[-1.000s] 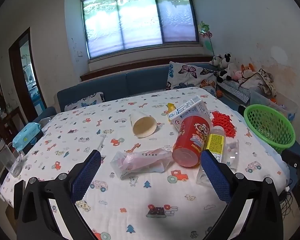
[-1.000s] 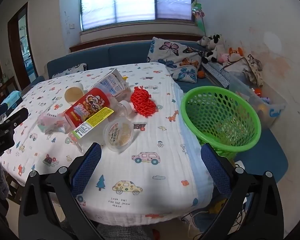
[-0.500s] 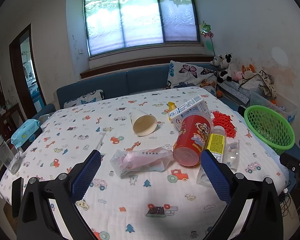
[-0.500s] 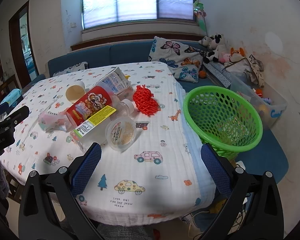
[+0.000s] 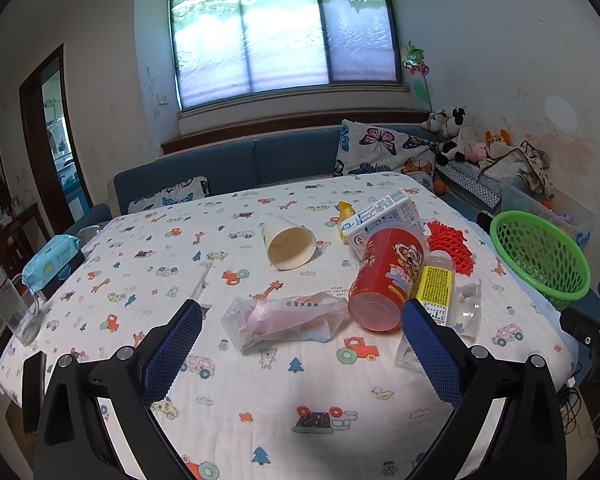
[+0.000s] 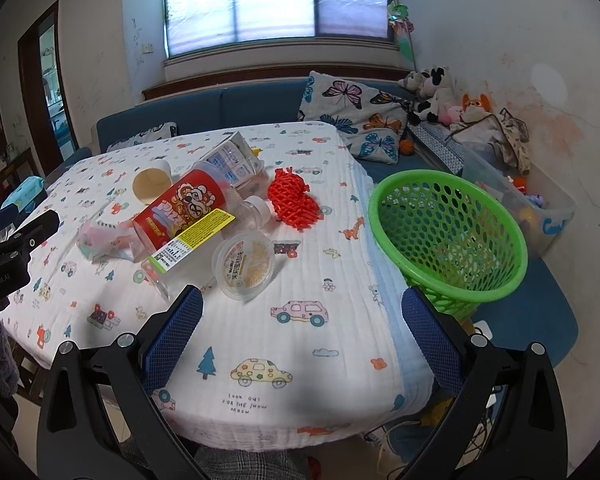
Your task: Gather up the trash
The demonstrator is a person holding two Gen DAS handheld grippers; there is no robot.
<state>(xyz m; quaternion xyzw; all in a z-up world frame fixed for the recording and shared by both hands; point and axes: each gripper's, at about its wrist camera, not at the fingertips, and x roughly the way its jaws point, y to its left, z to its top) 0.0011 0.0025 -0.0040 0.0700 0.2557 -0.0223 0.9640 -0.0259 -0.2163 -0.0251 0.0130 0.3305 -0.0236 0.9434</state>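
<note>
Trash lies on the table's patterned cloth: a pink plastic wrapper, a red snack can, a clear bottle with a yellow label, a paper cup, a milk carton and red foam netting. In the right wrist view a clear pudding cup lies beside the bottle and can. A green basket stands off the table's right edge. My left gripper is open and empty, just short of the wrapper. My right gripper is open and empty, short of the pudding cup.
A wet-wipes pack and a glass jar sit at the table's left edge. A blue sofa with butterfly pillows runs behind the table. Plush toys and a clear storage bin stand at the right wall.
Both views have shifted slightly; the trash sits a little lower and nearer in each. Both grippers stay open and nothing on the table has moved.
</note>
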